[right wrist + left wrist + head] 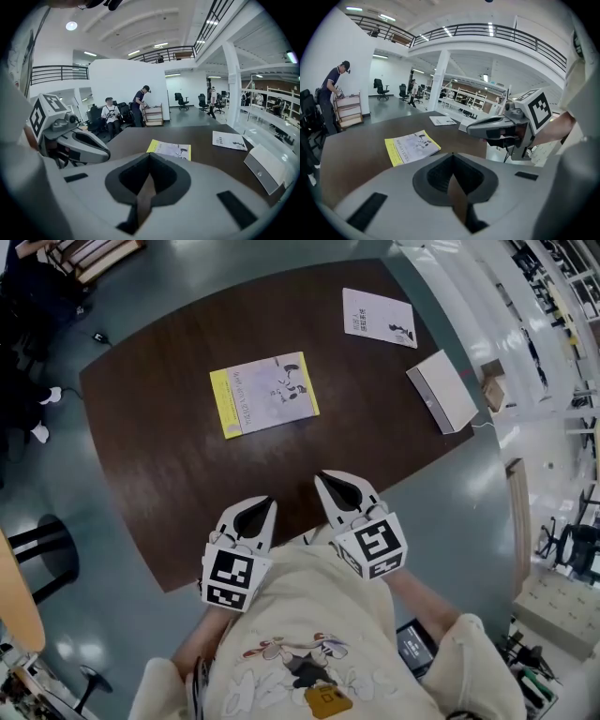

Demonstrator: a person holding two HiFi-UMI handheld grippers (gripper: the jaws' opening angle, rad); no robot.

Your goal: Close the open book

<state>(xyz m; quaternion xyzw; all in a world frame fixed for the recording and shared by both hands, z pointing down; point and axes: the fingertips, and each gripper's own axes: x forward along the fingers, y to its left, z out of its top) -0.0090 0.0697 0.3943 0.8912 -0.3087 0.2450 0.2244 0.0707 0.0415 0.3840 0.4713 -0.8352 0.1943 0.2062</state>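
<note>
The dark brown bench (169, 474) fills most of the head view, and little lies on it. The book (263, 395) sits near the middle, a little to the left, well apart from everything else. It lies flat with its pale cover up and a yellow strip along its left edge. No spread pages show, so it looks already closed, and the closing itself seems done.

At the right edge of the bench lies a white box (442, 390), and at the far right a thin white booklet (379, 318). Both are closed and neither is in the way.

The left hand-held gripper (267, 504) and the right hand-held gripper (323, 480) hang side by side over the near edge of the bench, close to the person's chest and well short of the book. On each, the jaws are pressed fully together with nothing between them.

What is left, as I judge it, is only a check. Keep both hand-held grippers on the near side so that neither nudges the book askew. Watch the cover's right edge, opposite the yellow strip. If it lifts, lay one closed jaw tip flat on the cover near that edge and press gently straight down rather than pushing sideways.
</note>
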